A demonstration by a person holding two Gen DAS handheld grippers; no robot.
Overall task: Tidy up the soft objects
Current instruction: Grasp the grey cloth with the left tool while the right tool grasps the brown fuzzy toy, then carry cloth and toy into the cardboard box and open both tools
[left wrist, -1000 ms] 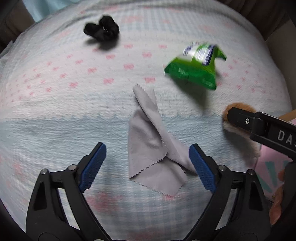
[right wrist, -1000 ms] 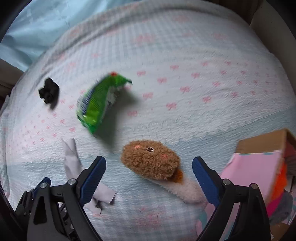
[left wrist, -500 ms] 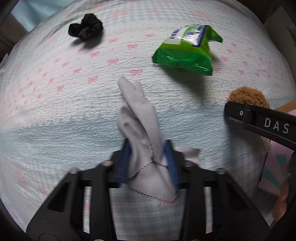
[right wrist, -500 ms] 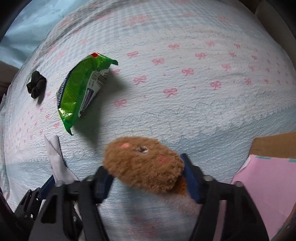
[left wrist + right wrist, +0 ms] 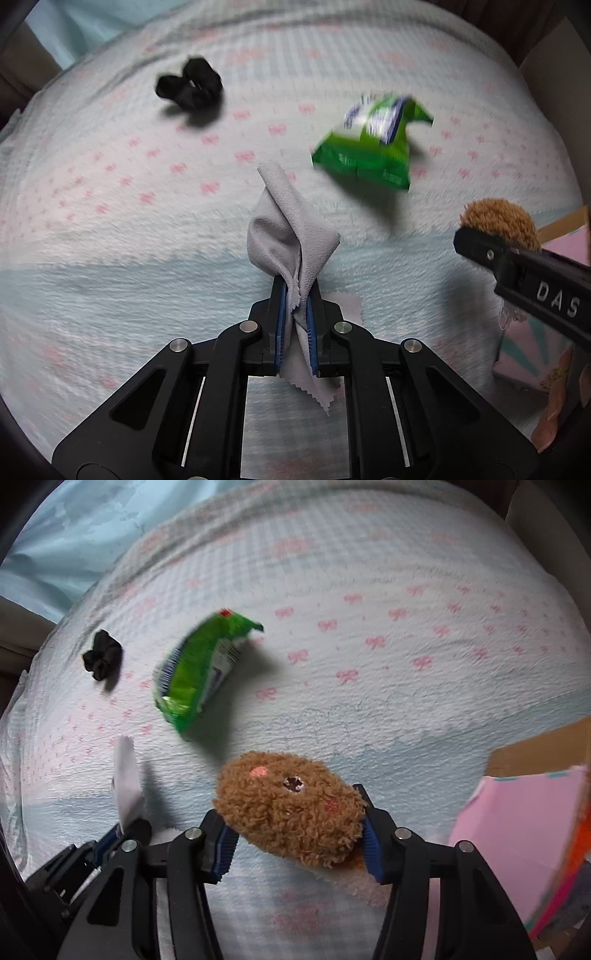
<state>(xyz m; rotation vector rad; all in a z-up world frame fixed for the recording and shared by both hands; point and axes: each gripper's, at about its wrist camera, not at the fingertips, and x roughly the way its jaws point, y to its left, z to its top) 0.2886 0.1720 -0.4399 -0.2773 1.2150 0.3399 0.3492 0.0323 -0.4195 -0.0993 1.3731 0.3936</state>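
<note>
Two hand-held grippers working over the bed [image 5: 406, 572], left hand-held gripper [image 5: 295, 295] clenching a grey cloth [image 5: 291, 229], right hand-held gripper [image 5: 295, 830] grasping a brown plush toy [image 5: 288, 808], green packet [image 5: 199, 668] lying mid-bed.

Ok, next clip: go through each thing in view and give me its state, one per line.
left hand-held gripper: shut on the grey cloth
grey cloth: pinched, bunched upward between the fingers
right hand-held gripper: shut on the brown plush toy
brown plush toy: clamped, face up
green packet: lying loose on the blanket
black scrunchie: lying loose, untouched
pink box: open
</note>
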